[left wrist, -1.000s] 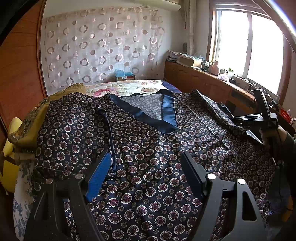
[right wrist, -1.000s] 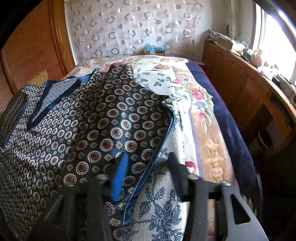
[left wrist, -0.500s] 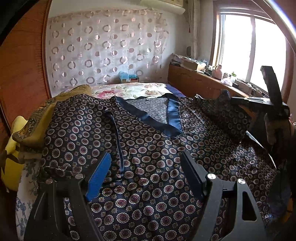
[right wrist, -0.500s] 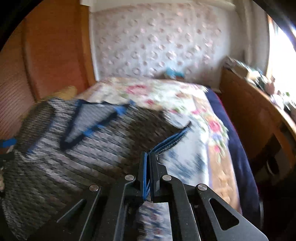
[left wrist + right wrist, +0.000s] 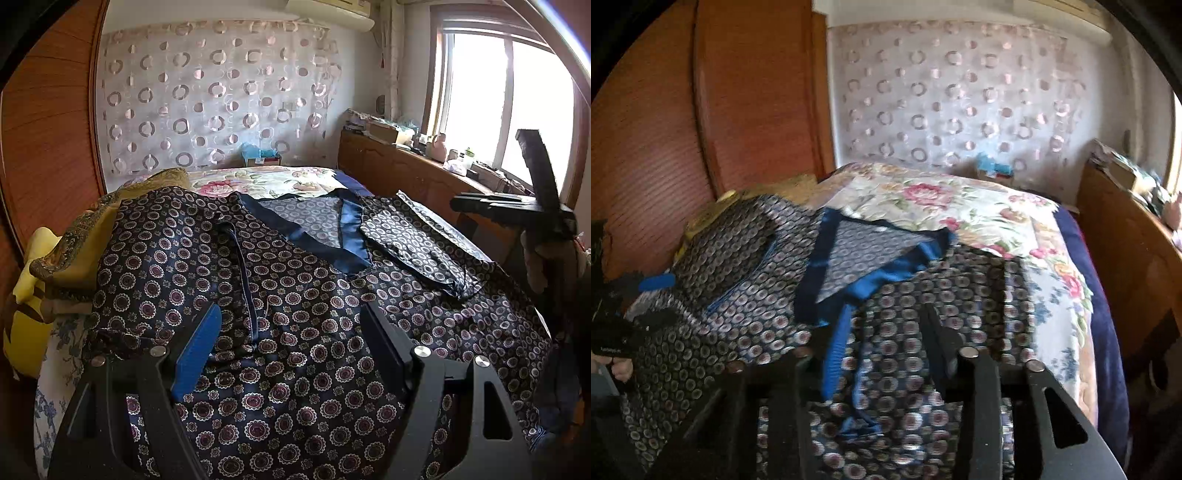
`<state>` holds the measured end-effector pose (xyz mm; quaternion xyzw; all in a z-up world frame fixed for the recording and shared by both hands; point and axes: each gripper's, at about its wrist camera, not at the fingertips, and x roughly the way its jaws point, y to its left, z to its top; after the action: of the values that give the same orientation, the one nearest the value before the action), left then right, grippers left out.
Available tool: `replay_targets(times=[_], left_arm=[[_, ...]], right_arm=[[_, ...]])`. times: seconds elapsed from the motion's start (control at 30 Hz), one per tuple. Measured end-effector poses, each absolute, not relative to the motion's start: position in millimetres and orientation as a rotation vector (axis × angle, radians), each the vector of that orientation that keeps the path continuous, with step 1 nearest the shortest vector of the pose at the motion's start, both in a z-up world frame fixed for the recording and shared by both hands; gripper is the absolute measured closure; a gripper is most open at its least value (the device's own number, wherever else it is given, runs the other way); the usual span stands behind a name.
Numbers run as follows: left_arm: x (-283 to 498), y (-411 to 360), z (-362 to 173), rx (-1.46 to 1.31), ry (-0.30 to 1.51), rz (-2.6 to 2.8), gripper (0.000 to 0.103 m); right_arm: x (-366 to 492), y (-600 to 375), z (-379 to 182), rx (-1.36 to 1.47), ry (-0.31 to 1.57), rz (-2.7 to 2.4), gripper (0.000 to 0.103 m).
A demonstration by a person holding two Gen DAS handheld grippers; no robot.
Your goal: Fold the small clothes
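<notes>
A dark navy top (image 5: 295, 314) with a circle-and-flower print and blue neckline trim lies spread on the bed. Its right sleeve (image 5: 417, 243) is folded in over the body, lighter side up. My left gripper (image 5: 291, 339) is open and empty, low over the front of the top. My right gripper (image 5: 886, 339) is open just above the folded sleeve (image 5: 905, 369); nothing sits between its fingers. In the left wrist view the right gripper's body shows at the right edge, its fingertips hidden.
The bed has a floral cover (image 5: 273, 181). A yellow patterned pillow (image 5: 74, 254) lies at the left edge. A wooden wardrobe (image 5: 738, 110) stands at left, a wooden sideboard (image 5: 406, 173) with clutter runs under the window at right.
The right gripper closed on the right sleeve's edge, lifted it, carried it left over the body, then opened and let it go. The left gripper stayed open, hardly moving.
</notes>
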<state>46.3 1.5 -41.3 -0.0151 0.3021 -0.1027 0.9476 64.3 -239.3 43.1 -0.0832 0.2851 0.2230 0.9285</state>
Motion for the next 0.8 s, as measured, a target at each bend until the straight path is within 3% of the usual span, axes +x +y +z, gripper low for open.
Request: replay_targets(times=[0.5, 0.53, 0.67, 0.8], left_arm=[[47.3, -1.5, -43.3, -0.025, 0.626, -0.21, 0.025], [47.3, -1.7, -43.5, -0.025, 0.626, -0.209, 0.025], [47.1, -3.3, -43.4, -0.023, 0.625, -0.21, 0.025], [47.6, -2.8, -44.3, -0.024, 0.628, -0.21, 0.025]], right_arm=[[147.4, -271.6, -18.4, -0.197, 0.848, 0.27, 0.06], [147.2, -271.1, -17.8, -0.197, 0.841, 0.275, 0.064], [148.4, -273.3, -14.5, -0.205, 0.839, 0.284, 0.094], [147.7, -284.8, -21.1, -0.186, 0.845, 0.3, 0.101]])
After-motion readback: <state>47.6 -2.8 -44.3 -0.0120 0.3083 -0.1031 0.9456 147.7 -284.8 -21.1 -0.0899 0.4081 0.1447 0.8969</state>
